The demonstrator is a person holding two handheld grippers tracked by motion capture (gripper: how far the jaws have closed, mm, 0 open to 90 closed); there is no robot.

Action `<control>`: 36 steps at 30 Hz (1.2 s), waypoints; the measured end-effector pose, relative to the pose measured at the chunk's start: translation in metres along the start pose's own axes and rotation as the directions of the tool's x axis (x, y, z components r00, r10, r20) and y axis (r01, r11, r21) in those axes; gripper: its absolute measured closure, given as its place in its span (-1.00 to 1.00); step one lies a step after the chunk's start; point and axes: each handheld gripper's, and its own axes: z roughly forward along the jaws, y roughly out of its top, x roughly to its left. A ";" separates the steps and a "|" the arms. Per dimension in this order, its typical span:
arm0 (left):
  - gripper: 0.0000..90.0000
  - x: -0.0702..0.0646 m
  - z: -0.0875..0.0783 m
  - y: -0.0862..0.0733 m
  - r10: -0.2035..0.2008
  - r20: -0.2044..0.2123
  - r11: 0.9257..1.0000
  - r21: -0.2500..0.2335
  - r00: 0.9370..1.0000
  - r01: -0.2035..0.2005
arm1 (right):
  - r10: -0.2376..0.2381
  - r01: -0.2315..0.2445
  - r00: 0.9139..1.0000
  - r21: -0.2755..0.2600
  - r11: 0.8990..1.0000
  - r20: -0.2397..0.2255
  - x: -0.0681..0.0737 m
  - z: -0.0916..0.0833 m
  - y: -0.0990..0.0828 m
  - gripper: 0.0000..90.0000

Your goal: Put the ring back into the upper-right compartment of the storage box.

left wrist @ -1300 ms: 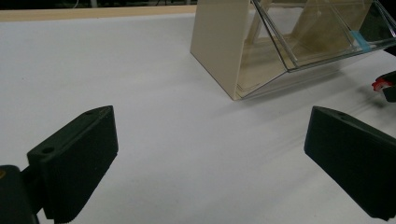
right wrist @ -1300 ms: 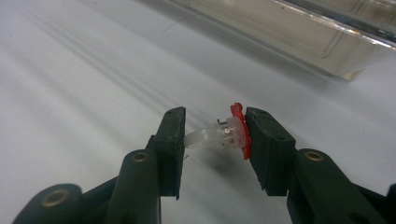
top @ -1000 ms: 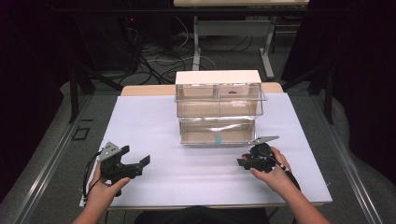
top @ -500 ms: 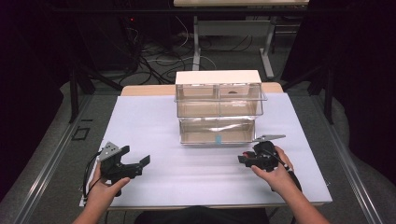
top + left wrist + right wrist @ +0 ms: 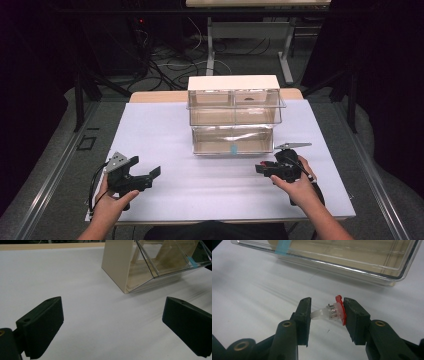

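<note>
Up close, right gripper pinching red-topped ring (tiny overhead)

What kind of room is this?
Probably a lab or workshop: a white-topped table, tangled cables on the floor, a clear drawer box, and a right hand-held gripper holding a small red-and-clear ring.

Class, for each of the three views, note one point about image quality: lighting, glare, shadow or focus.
High view: the white table is brightly lit while the surroundings fall into near black. Left gripper view: the left tool is close and soft-edged, and the drawer unit casts a faint shadow. Right gripper view: the red-and-clear ring in the right tool is slightly blurred; the clear drawer shows glare streaks.
</note>
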 end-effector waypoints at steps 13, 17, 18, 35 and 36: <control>-0.91 0.000 0.000 0.000 0.001 0.002 1.000 0.001 1.000 -0.001 | 0.053 -0.053 0.998 -0.013 0.999 -0.042 0.005 -0.007 0.003 0.31; -0.90 0.000 -0.001 0.000 0.000 0.003 1.000 0.008 1.000 -0.001 | 0.074 -0.075 0.996 -0.009 0.997 -0.055 0.007 -0.009 0.004 0.31; -0.90 0.000 0.000 0.000 0.001 0.003 1.000 0.006 1.000 -0.001 | 0.076 -0.077 0.995 -0.015 0.997 -0.058 0.008 -0.010 0.005 0.31; -0.89 0.000 0.000 0.000 -0.001 0.004 1.000 0.010 1.000 0.001 | 0.113 -0.118 0.988 -0.044 0.992 -0.104 0.014 -0.023 0.013 0.31; -0.89 0.000 0.000 0.000 -0.001 0.003 1.000 0.010 1.000 0.001 | 0.112 -0.118 0.988 -0.047 0.992 -0.107 0.015 -0.024 0.013 0.31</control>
